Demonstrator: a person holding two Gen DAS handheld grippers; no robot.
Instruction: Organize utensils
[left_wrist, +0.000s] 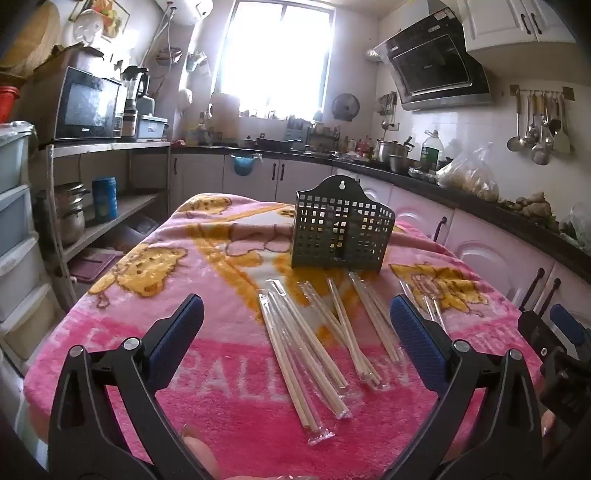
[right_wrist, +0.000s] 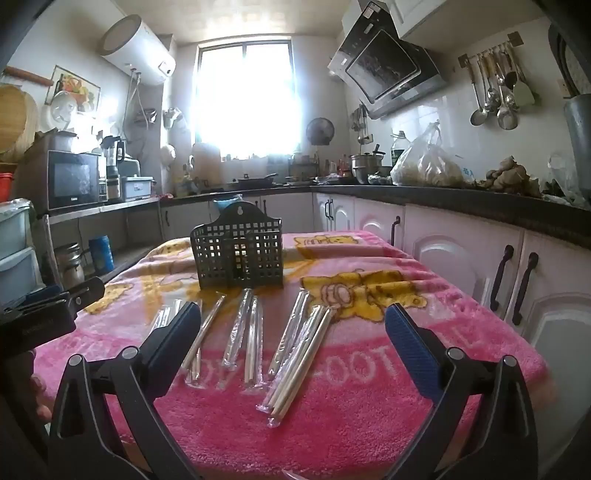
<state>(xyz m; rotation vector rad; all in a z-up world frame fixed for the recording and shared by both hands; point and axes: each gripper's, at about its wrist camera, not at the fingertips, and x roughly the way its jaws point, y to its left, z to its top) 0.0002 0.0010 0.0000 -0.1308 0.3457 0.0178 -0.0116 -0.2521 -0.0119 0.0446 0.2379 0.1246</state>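
Several pairs of wooden chopsticks in clear wrappers (left_wrist: 306, 343) lie spread on the pink blanket (left_wrist: 229, 406), in front of a dark green lattice utensil holder (left_wrist: 341, 230) that stands upright. My left gripper (left_wrist: 295, 332) is open and empty, hovering over the near chopsticks. My right gripper (right_wrist: 293, 339) is open and empty, above the chopsticks (right_wrist: 299, 354), with the holder (right_wrist: 240, 251) beyond. The right gripper also shows at the right edge of the left wrist view (left_wrist: 554, 343). The left gripper shows at the left edge of the right wrist view (right_wrist: 48, 310).
The blanket covers a table (right_wrist: 369, 435) in a kitchen. White cabinets (right_wrist: 461, 258) with a dark counter run along the right and back. A shelf with a microwave (left_wrist: 86, 105) and plastic drawers (left_wrist: 14, 236) stands at the left.
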